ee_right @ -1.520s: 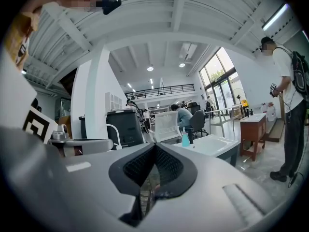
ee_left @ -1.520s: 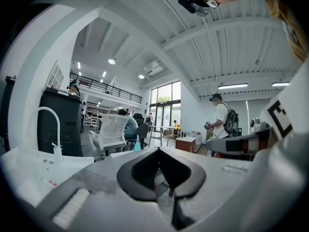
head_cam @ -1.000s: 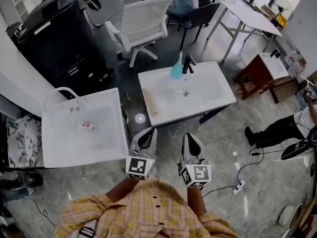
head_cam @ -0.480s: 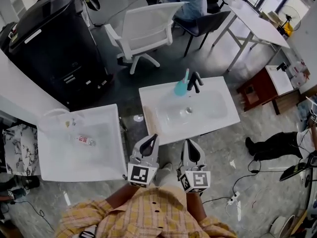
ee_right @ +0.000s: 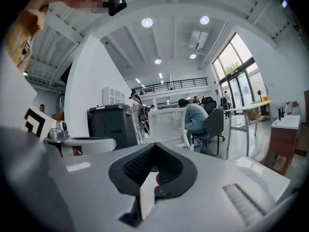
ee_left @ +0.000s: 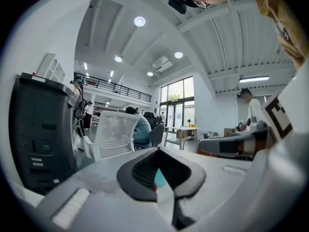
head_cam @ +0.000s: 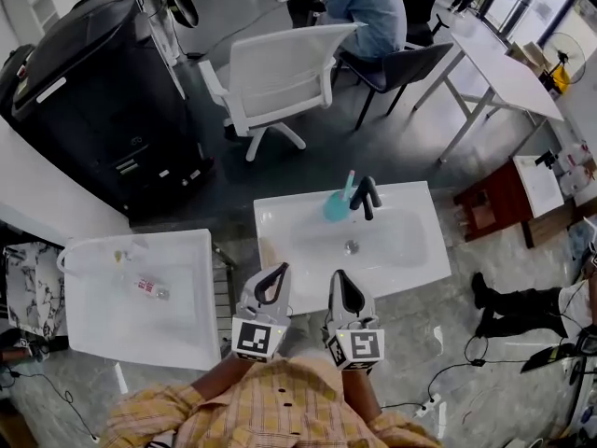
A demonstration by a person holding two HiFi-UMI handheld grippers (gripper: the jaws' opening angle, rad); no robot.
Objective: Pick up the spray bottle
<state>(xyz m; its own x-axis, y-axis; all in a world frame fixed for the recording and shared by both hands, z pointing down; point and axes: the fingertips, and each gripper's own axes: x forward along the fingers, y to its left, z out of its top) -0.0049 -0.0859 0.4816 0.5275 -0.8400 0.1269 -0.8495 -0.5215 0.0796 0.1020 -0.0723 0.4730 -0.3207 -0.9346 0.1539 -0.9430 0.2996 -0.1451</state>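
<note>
Closer now: we stepped toward the spray bottle (head_cam: 337, 205) | left tool (head_cam: 278, 273) closed together, empty | right tool (head_cam: 338, 278) closed together, empty

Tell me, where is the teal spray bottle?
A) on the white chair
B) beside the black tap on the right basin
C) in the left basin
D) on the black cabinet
B: the spray bottle stands right beside the black tap at the back of the right basin.

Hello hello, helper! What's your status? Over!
Left tool and right tool shut, empty. Spray bottle on sink by faucet, untouched. Nothing blocking.
</note>
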